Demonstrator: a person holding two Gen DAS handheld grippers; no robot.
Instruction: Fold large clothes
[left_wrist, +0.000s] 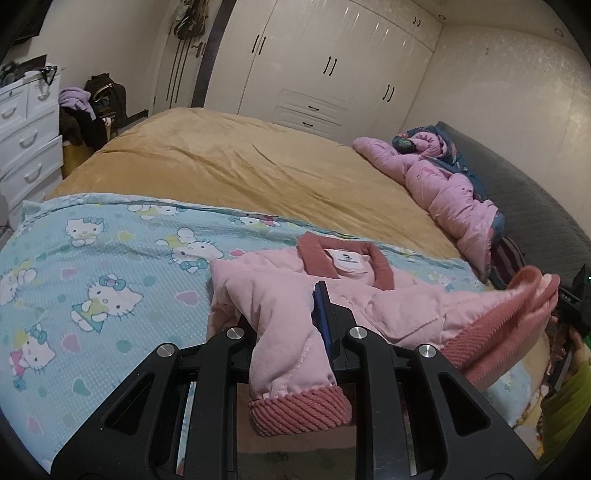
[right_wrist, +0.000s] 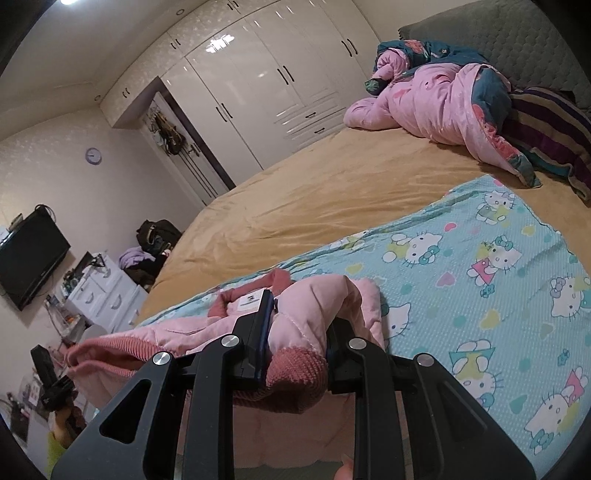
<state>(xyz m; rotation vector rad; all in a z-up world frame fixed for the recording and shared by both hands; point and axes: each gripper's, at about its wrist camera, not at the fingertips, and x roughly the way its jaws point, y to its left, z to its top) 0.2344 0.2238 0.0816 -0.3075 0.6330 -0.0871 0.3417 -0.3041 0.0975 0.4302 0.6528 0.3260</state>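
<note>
Here, a small pink padded jacket (left_wrist: 280, 291) lies on a light blue Hello Kitty blanket (left_wrist: 110, 266) spread over the near part of a bed with a mustard-yellow cover (left_wrist: 236, 162). The jacket has a darker rose collar (left_wrist: 314, 254) with a white label inside it, and ribbed rose cuffs and hem.

In the left wrist view, the left gripper (left_wrist: 284, 325) is clenched on one sleeve (left_wrist: 291, 354) of the jacket, the fabric pinched between its black fingers with the ribbed cuff (left_wrist: 299, 410) hanging down toward the camera. The rest of the jacket stretches away to the right, where its far end is lifted off the blanket (the right gripper shows only as a dark shape at that edge).

In the right wrist view, the right gripper (right_wrist: 299, 347) is likewise closed on the other sleeve (right_wrist: 314, 306), its ribbed cuff (right_wrist: 295, 380) bunched between the fingers. The collar and label sit just beyond the left finger, and the jacket body trails off to the left.

Farther up the bed, near a dark grey headboard (right_wrist: 480, 33), lies a crumpled pink quilt (right_wrist: 436, 96) with a dark blue floral side, beside a striped blanket (right_wrist: 546, 125). White wardrobes (left_wrist: 332, 62) line the far wall. A white chest of drawers (left_wrist: 26, 140) stands beside the bed, with a heap of clothes (left_wrist: 88, 107) next to it, and a black television (right_wrist: 29, 254) hangs on the wall.
</note>
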